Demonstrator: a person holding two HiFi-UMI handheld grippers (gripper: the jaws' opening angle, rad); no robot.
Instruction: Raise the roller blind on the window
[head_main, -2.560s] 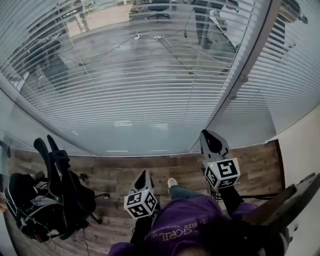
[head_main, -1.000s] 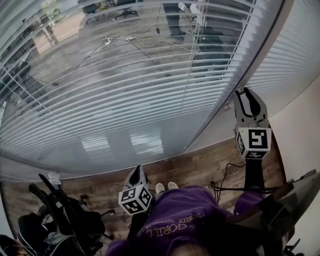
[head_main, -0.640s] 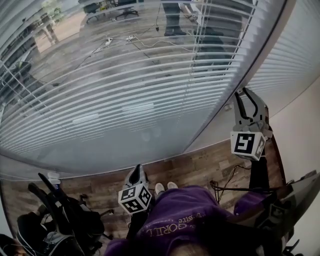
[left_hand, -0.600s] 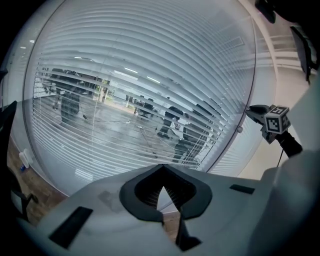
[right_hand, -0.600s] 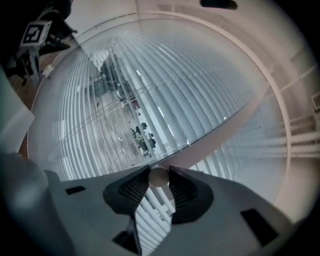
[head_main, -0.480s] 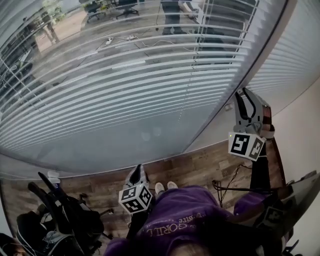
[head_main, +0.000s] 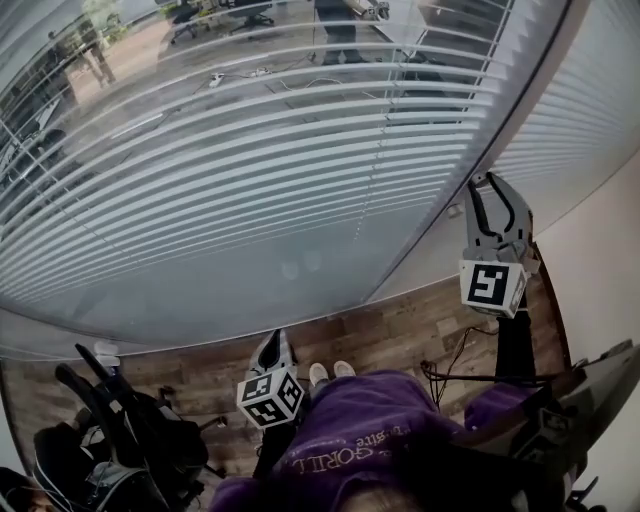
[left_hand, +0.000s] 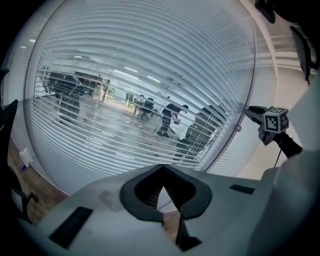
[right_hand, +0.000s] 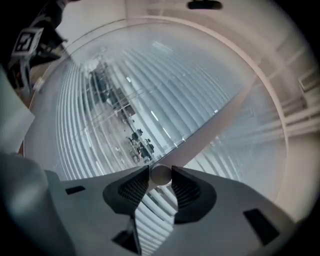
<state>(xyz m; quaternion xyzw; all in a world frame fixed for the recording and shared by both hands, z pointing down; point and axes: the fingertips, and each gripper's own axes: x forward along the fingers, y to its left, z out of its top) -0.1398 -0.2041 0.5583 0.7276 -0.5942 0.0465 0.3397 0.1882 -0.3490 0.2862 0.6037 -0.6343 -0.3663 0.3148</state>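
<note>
The floor (head_main: 400, 325) is laid in wood-pattern planks with grey-brown tones. In the head view it shows as a band along the foot of the glass wall (head_main: 300, 270), which meets it directly.

Items standing or lying on the floor:
- A pair of light shoes (head_main: 332, 373), side by side, near the middle of the band.
- A black cable (head_main: 455, 358), lying in loose curves at the right.
- A black chair (head_main: 120, 430) with dark gear piled against it, at the lower left.
- A small white object (head_main: 103, 351), just beside the foot of the glass and above the chair; its type cannot be determined.
</note>
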